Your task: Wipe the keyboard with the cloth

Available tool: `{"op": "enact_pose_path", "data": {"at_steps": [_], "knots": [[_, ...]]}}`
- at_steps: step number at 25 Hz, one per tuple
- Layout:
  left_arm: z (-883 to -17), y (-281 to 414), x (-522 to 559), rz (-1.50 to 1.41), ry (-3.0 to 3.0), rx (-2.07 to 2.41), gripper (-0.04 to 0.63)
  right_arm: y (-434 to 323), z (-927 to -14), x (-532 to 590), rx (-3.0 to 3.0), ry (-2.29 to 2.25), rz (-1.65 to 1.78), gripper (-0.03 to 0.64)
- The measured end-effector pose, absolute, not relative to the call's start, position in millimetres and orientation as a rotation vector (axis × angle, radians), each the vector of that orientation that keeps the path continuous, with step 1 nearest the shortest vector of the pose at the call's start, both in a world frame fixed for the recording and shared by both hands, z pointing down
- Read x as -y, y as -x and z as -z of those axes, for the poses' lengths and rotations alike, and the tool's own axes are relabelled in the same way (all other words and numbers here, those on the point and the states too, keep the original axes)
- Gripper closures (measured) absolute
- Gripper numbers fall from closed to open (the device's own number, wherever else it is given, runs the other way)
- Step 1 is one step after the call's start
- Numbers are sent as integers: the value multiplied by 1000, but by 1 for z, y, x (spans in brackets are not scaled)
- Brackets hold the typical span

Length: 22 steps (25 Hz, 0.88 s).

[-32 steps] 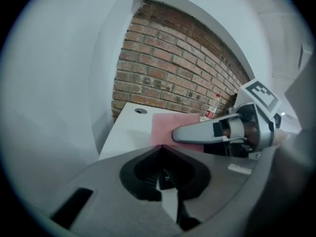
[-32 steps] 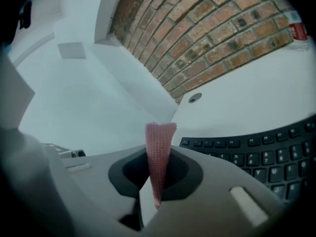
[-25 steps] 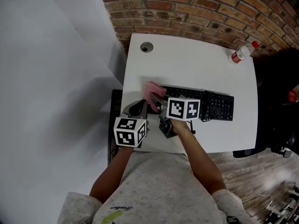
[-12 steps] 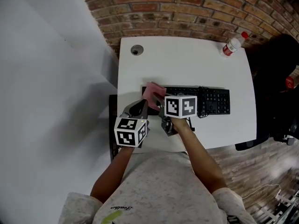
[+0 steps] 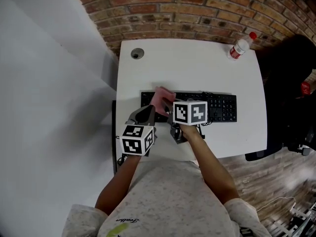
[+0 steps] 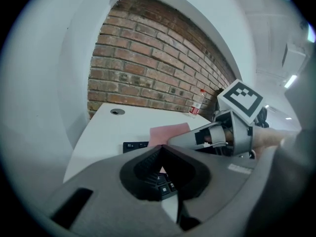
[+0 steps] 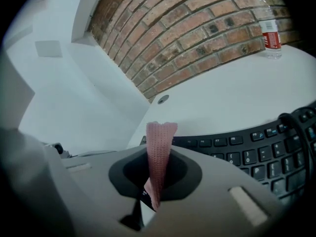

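A black keyboard (image 5: 219,107) lies across the middle of the white table (image 5: 197,68). My right gripper (image 5: 167,107) is shut on a pink cloth (image 5: 160,98), which rests on the keyboard's left part. In the right gripper view the cloth (image 7: 159,147) stands as a narrow strip pinched between the jaws, with keyboard keys (image 7: 256,149) just to the right. My left gripper (image 5: 147,113) is shut with nothing in it, close beside the cloth at the keyboard's left front. The left gripper view shows the cloth (image 6: 168,132) and keys (image 6: 133,145) just ahead.
A plastic bottle with a red cap (image 5: 239,46) stands at the table's far right corner. A round cable hole (image 5: 137,54) sits at the far left. A brick wall (image 5: 197,9) runs behind the table. A dark chair (image 5: 291,83) stands to the right.
The right gripper has drawn the cloth a little rightward along the keyboard, uncovering its left end. The head view has shifted. The left gripper keeps its place.
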<state>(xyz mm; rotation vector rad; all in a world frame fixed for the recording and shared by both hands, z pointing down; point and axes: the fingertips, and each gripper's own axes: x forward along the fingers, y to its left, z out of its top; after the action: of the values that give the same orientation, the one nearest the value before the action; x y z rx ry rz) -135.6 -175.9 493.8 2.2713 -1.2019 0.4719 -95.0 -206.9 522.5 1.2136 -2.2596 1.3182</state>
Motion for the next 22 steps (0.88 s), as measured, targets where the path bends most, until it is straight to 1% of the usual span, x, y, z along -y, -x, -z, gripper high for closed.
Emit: {"op": "enact_pose_path", "data": {"at_steps": [22], "knots": [[-490, 77, 163, -488, -2316, 1151, 603, 8, -516, 195, 2185, -1337, -1282, 597]]}}
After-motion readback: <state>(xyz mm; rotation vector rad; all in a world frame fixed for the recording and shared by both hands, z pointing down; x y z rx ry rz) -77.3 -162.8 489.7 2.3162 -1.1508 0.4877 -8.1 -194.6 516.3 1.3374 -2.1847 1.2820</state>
